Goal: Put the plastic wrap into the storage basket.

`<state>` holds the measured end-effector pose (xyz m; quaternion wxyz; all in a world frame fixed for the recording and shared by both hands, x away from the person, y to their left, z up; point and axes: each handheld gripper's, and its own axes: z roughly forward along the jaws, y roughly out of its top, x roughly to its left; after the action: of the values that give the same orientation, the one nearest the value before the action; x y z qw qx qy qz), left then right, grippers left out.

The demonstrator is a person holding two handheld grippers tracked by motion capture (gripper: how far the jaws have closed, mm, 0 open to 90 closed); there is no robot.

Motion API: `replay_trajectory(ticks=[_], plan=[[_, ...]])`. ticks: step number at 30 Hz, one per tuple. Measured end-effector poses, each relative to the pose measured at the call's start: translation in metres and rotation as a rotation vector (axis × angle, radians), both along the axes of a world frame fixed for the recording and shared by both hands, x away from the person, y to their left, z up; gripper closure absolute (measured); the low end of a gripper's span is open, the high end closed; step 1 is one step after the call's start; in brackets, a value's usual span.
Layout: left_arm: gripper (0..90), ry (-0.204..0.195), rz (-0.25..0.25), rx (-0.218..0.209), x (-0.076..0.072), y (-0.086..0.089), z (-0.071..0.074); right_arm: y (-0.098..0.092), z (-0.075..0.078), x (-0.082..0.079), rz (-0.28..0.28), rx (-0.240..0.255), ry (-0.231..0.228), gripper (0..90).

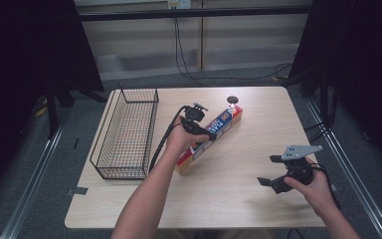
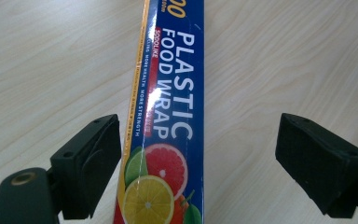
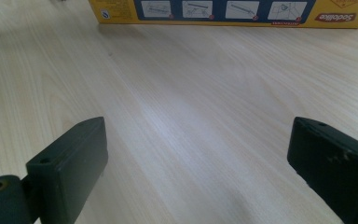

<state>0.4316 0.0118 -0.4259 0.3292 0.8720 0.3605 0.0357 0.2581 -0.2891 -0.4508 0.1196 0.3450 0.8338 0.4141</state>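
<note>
The left tongs [image 2: 200, 158] are straddling the long blue-and-yellow cardboard plastic-wrap box [image 1: 210, 140], jaws apart and not yet pressing on it. The box is lying diagonally on the pale wooden surface [image 1: 238, 199], its long axis crossing the jaw gap. The right tongs [image 1: 273, 172] are hanging open and empty, well apart. Count: one box, one black wire basket [image 1: 127, 132], one small black disc [image 1: 233, 99].

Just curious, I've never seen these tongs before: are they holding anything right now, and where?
Nothing is held. The left tongs straddle the plastic food wrap box near its fruit-printed end, pads not pressing. The right tongs are open over bare table.
</note>
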Motion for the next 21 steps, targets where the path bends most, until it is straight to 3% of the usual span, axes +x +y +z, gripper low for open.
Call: replay_trajectory(ticks=[3, 7, 14, 21], plan=[[14.9, -0.001, 0.006, -0.004, 0.001, -0.002, -0.003, 0.0, 0.0, 0.0, 0.007, 0.003, 0.002, 4.6], [15.5, 0.003, 0.003, 0.038, 0.004, -0.004, -0.008, -0.001, 0.0, 0.0, 0.005, -0.003, -0.002, 4.9], [17.8, 0.014, 0.004, 0.051, 0.006, -0.007, -0.013, -0.001, 0.001, 0.0, 0.006, 0.005, -0.004, 4.9], [19.6, -0.004, 0.013, 0.073, 0.007, -0.013, -0.019, -0.003, 0.002, 0.0, 0.007, 0.027, -0.004, 4.7]])
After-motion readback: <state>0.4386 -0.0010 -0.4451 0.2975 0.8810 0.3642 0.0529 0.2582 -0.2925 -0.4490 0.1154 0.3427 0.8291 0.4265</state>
